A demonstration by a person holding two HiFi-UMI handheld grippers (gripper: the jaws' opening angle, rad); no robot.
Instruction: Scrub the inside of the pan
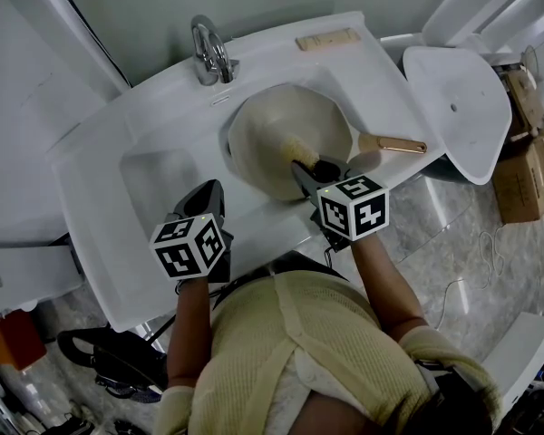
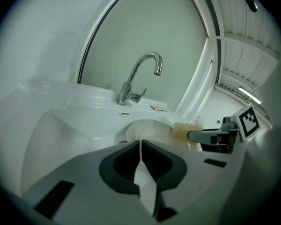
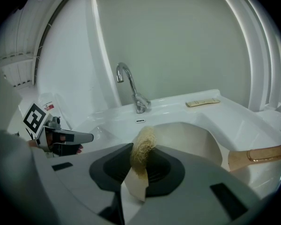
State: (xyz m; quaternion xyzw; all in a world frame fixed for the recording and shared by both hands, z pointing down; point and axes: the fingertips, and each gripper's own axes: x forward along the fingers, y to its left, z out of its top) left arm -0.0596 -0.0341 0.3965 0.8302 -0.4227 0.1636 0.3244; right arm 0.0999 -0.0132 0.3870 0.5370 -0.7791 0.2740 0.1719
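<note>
Though partly behind the right tool [image 1: 302,169], loofah [image 1: 294,146] inside the pan [image 1: 257,149].

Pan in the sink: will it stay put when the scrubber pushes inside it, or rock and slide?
Likely to rock: the pan seems to lean in the sink with its handle over the rim. It may slide: the left gripper is shut on nothing, clear of it, and only the right gripper with its scrubber is near.
</note>
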